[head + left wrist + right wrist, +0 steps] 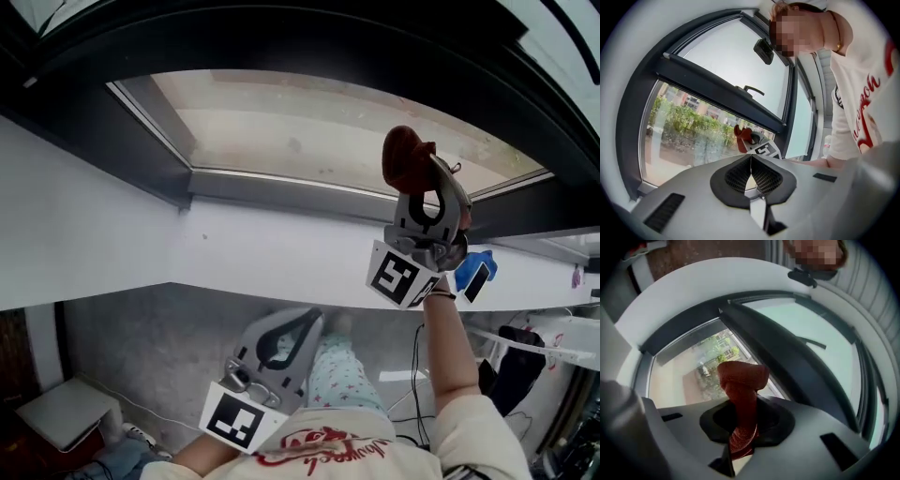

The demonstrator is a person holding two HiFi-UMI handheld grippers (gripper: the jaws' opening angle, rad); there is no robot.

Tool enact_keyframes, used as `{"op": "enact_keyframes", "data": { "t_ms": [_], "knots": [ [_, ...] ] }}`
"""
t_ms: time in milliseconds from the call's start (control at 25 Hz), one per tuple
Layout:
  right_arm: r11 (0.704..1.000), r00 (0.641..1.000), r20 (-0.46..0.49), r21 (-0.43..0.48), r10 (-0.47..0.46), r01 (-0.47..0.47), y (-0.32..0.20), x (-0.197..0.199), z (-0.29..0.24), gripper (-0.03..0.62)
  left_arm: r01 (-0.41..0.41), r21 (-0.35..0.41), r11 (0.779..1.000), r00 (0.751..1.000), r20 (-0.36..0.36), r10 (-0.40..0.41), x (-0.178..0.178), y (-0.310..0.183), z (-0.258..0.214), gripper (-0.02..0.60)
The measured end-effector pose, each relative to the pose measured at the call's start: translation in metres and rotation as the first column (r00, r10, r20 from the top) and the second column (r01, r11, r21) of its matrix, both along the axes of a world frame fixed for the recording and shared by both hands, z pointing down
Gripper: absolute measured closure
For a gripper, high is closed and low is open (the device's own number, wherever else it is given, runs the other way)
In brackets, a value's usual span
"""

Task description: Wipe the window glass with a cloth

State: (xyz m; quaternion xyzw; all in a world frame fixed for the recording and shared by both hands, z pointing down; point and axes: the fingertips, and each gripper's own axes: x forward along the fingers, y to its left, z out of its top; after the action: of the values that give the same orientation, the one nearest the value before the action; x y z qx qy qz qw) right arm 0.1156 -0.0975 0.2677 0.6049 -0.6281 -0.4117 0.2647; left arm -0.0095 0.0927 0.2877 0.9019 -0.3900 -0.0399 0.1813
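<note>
A red cloth (403, 155) is bunched in my right gripper (419, 185), which is shut on it and raised in front of the lower window glass (300, 131). In the right gripper view the cloth (740, 380) rises folded from between the jaws of the right gripper (742, 425), close to the glass (689, 373); I cannot tell whether it touches. My left gripper (312, 319) hangs low, under the white sill, shut with nothing in it. The left gripper (751, 161) looks towards the glass (689, 136), the red cloth (742, 135) and the right gripper's marker cube (764, 150).
A dark window frame (187, 183) borders the pane above a white sill wall (234, 248). The upper sash with its handle (752, 89) is tilted. A white low stool (66, 412) stands lower left. A blue object (480, 267) and dark gear (511, 366) sit at the right.
</note>
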Motion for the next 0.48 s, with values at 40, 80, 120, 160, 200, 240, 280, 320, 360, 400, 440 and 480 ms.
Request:
{"op": "enact_keyframes", "data": {
  "t_ms": [40,80,120,160,200,240,280,320,360,400,440,480],
  "knots": [
    [0.999,0.999,-0.051,0.052,0.001,0.002,0.004,-0.01,-0.018,0.519,-0.018,0.005,1.0,1.0,0.005,0.018,-0.003,0.003,-0.003,0.56],
    [0.995,0.995,-0.101,0.099,0.0,0.01,0.006,-0.02,-0.033,0.519,-0.034,0.01,0.999,0.999,0.013,0.034,-0.007,0.006,-0.006,0.56],
    [0.99,0.99,-0.143,0.142,0.0,0.02,0.006,-0.03,-0.046,0.519,-0.048,0.018,0.999,0.999,0.023,0.047,-0.012,0.007,-0.009,0.56],
    [0.984,0.985,-0.172,0.178,0.003,0.028,0.003,-0.037,-0.057,0.519,-0.056,0.028,0.998,0.998,0.033,0.055,-0.017,0.008,-0.011,0.56],
    [0.979,0.981,-0.193,0.202,0.01,0.029,-0.003,-0.043,-0.065,0.519,-0.057,0.036,0.998,0.998,0.038,0.055,-0.022,0.008,-0.013,0.56],
    [0.976,0.977,-0.212,0.216,0.022,0.025,-0.009,-0.047,-0.069,0.519,-0.05,0.043,0.998,0.998,0.037,0.049,-0.028,0.007,-0.015,0.56],
    [0.974,0.972,-0.234,0.224,0.035,0.019,-0.016,-0.05,-0.072,0.519,-0.04,0.046,0.998,0.999,0.032,0.038,-0.032,0.007,-0.017,0.56],
    [0.973,0.966,-0.255,0.23,0.044,0.016,-0.023,-0.053,-0.072,0.519,-0.029,0.047,0.998,0.999,0.027,0.028,-0.036,0.007,-0.017,0.56],
    [0.972,0.961,-0.272,0.233,0.049,0.016,-0.029,-0.056,-0.071,0.519,-0.021,0.044,0.999,1.0,0.023,0.02,-0.039,0.006,-0.016,0.56],
    [0.973,0.959,-0.279,0.232,0.052,0.015,-0.034,-0.058,-0.069,0.519,-0.015,0.04,0.999,1.0,0.021,0.014,-0.041,0.006,-0.014,0.56],
    [0.973,0.959,-0.28,0.228,0.053,0.013,-0.039,-0.06,-0.067,0.519,-0.011,0.034,0.999,1.0,0.022,0.011,-0.042,0.005,-0.012,0.56],
    [0.975,0.959,-0.277,0.223,0.053,0.01,-0.044,-0.061,-0.065,0.519,-0.008,0.027,1.0,1.0,0.022,0.008,-0.043,0.005,-0.009,0.56]
  ]
}}
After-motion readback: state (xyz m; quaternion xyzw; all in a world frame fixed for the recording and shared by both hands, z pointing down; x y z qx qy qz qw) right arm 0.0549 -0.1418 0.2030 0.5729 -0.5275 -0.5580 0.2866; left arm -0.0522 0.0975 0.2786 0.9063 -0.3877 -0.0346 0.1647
